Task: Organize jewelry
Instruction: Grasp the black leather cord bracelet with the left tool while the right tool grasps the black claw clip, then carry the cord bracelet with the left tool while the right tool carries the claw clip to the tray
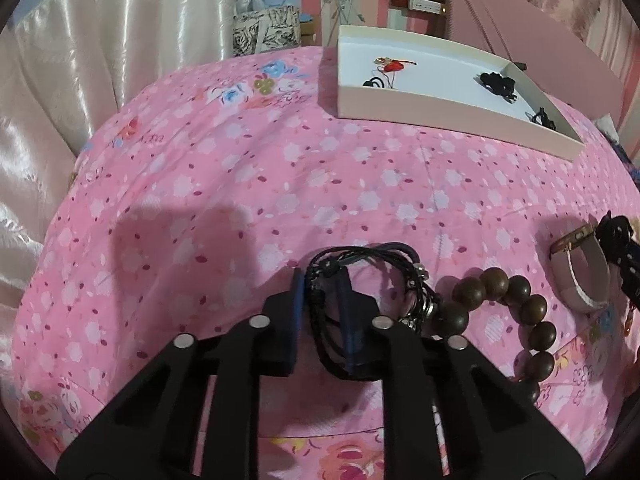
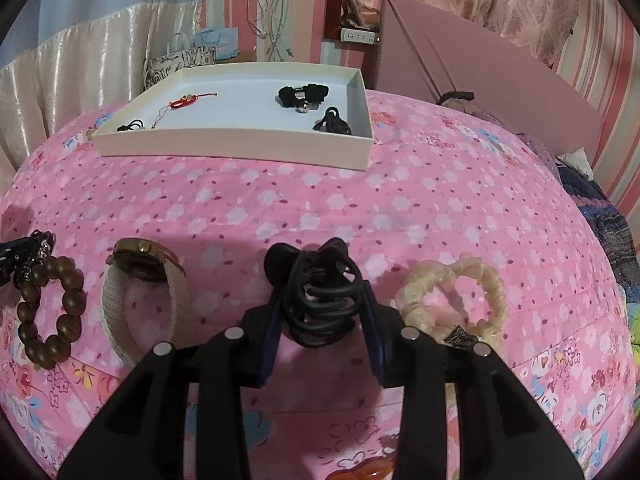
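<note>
— Both tools are busy. The left gripper (image 1: 320,300) has its blue-padded fingers (image 1: 297,312) on either side of a black braided cord bracelet with metal charms (image 1: 360,276), closed in around the strands, though I can't say they're biting firmly. The loop trails off to that tool's right.

— And the other one?

— The right gripper (image 2: 322,312) has its fingers around a black plastic claw clip (image 2: 320,296), touching it on both flanks, so I'd call that a pinch. To its left stands a watch with a pale woven strap (image 2: 138,280), farther left a brown wooden bead bracelet (image 2: 50,312); just to its right lies a cream ruffled scrunchie (image 2: 452,296).

— Where does it all go?

— The shallow white cardboard tray (image 2: 236,144), well ahead of both tools on the pink flowered bedspread (image 2: 360,208). A few small pieces are in it already.

— What worries you?

— The cord bracelet. Its charms lie against the wooden beads, just right of the left tool; lifting could drag them along. The strands are loose and may slip through. The clip is rounded and springy and might twist out. And the bedding is soft, so pressing down sinks everything.
</note>
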Demonstrator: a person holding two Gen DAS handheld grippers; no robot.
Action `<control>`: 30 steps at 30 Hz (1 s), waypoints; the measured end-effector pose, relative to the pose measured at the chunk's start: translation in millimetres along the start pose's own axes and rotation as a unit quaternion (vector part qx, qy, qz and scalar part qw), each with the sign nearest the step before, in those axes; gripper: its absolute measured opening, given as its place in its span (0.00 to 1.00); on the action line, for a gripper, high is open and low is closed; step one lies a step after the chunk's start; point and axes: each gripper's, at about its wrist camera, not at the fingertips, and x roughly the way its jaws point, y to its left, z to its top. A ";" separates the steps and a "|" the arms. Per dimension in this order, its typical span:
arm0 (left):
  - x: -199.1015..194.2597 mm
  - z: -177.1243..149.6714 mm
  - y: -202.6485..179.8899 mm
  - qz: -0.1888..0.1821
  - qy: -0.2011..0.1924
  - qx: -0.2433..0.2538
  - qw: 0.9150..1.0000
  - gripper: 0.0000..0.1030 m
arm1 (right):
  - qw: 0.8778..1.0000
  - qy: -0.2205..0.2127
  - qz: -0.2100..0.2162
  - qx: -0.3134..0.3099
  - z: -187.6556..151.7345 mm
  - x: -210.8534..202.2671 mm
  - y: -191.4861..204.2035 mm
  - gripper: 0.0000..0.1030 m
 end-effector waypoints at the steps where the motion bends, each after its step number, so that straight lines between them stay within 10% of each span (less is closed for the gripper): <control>1: 0.5 0.1 -0.3 0.001 0.000 0.000 1.000 0.13 | 1.000 0.000 0.000 0.001 0.0 -0.3 -0.4 0.36; 30: -12.5 16.2 1.4 -0.032 -0.043 -0.018 0.998 0.08 | 1.000 -0.013 0.007 0.028 14.4 -0.3 -9.4 0.36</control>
